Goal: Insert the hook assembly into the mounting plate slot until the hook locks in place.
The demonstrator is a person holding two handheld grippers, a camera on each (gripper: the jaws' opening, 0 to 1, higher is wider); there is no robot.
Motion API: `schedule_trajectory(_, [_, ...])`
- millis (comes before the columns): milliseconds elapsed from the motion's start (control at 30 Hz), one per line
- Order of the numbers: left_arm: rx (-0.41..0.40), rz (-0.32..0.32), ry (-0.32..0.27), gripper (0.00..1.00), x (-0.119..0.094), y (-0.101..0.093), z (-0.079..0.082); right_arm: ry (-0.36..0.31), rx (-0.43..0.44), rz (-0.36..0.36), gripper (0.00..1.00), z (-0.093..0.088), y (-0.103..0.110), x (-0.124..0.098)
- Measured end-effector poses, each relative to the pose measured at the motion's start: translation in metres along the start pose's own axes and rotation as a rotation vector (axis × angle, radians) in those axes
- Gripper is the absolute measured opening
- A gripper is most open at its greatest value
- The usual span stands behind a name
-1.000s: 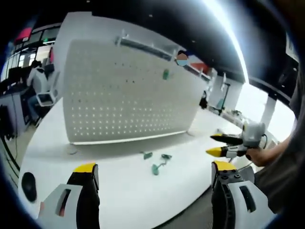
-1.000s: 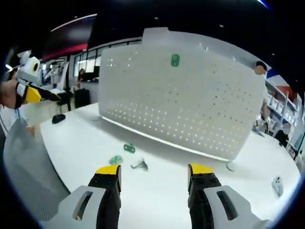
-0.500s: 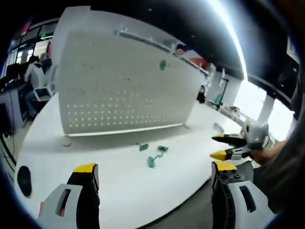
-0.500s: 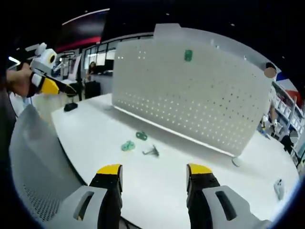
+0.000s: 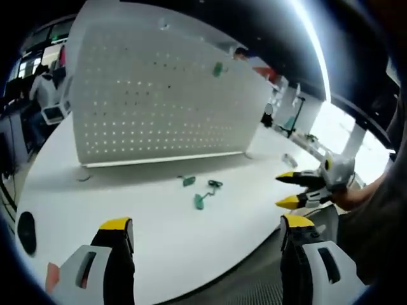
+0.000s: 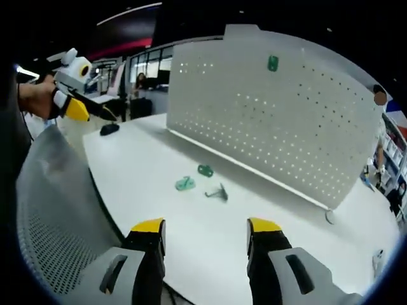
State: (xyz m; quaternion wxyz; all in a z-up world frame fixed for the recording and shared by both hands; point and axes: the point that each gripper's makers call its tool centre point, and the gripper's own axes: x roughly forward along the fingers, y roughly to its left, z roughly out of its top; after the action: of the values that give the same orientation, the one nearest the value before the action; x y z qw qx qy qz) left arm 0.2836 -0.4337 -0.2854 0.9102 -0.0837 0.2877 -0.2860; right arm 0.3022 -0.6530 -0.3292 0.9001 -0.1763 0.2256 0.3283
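White table (image 6: 159, 159) bears a pegboard (image 6: 280, 121); both grippers (image 5: 203, 229) (image 6: 203, 229) gape wide, empty.

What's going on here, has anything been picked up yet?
Not yet. A person holds both grippers back from the white table, jaws open and empty. The small green pieces and a metal hook lie loose on the tabletop before the upright pegboard, which already carries one green plate near its top. The right gripper hovers off the table edge.
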Motion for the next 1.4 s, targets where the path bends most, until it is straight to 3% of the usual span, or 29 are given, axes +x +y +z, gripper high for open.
schedule_trajectory(233, [-0.005,-0.007,0.038,0.96,0.002,0.000,-0.008,0.028,-0.128,0.161,0.44,0.005,0.018,0.025])
schedule_trajectory(600, [-0.023,-0.005,0.069,0.96,0.004,0.004,-0.015,0.056,-0.285,0.347,0.40,0.016,0.042,0.063])
schedule_trajectory(1033, [-0.038,0.011,0.069,0.97,0.001,0.011,-0.017,0.088,-0.490,0.458,0.39,0.025,0.049,0.111])
schedule_trajectory(1400, [-0.059,0.025,0.066,0.97,-0.001,0.018,-0.020,0.153,-0.631,0.561,0.36,0.019,0.053,0.143])
